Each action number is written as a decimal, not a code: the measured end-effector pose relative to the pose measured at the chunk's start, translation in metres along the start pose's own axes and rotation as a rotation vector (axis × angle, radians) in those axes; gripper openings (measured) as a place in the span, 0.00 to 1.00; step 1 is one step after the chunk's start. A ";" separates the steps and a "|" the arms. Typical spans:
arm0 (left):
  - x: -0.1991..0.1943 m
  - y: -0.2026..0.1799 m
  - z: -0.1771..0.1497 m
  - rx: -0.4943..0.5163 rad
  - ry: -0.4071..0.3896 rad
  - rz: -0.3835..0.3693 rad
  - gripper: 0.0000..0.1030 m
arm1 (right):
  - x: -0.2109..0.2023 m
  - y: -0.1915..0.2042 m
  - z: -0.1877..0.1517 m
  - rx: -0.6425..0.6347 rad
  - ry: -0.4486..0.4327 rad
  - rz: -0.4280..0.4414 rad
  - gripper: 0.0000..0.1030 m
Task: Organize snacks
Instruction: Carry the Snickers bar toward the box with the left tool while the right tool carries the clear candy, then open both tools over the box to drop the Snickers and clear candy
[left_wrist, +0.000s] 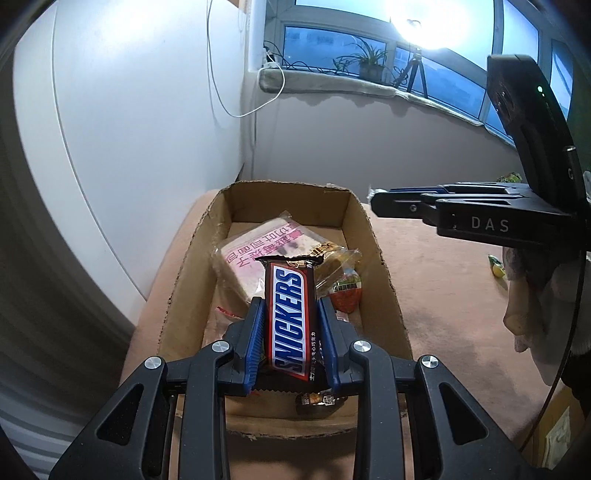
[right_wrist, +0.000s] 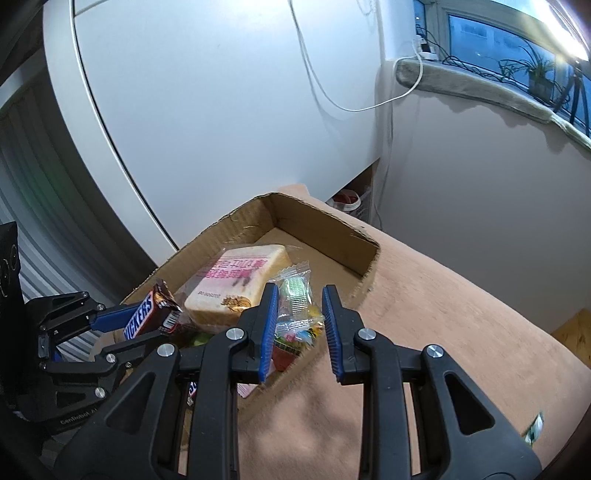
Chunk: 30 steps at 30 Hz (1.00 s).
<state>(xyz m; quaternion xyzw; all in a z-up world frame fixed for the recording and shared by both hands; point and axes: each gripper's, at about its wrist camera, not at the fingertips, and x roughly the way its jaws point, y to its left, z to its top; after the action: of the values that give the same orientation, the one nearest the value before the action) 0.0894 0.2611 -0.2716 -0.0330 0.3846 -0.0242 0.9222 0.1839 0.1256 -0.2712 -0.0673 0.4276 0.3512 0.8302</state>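
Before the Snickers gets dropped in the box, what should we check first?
1. Left gripper holds the Snickers bar firmly between both pads: ok.
2. Bar is above the cardboard box, not over the blanket: ok.
3. Free floor left in the box: ok, bare cardboard shows at the far end behind the pink-labelled bread pack.
4. Right gripper out of the way: ok in the left wrist view, where it sits off to the right of the box; its jaws are open around nothing.
5. Small clear candy bag lies inside the box: ok.
6. Height of the bar above the snacks: cannot tell.
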 end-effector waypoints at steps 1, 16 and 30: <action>0.001 0.000 0.000 -0.001 0.001 0.000 0.26 | 0.001 0.002 0.001 -0.003 0.001 0.003 0.25; 0.007 -0.002 0.000 -0.010 0.011 0.006 0.26 | 0.006 0.013 0.008 -0.033 -0.008 0.013 0.25; 0.003 -0.005 0.002 -0.016 0.001 0.016 0.44 | -0.003 0.012 0.005 -0.053 -0.044 -0.005 0.72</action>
<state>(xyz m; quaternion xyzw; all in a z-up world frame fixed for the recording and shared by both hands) 0.0930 0.2559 -0.2717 -0.0371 0.3855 -0.0139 0.9219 0.1786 0.1347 -0.2630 -0.0826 0.3996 0.3619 0.8381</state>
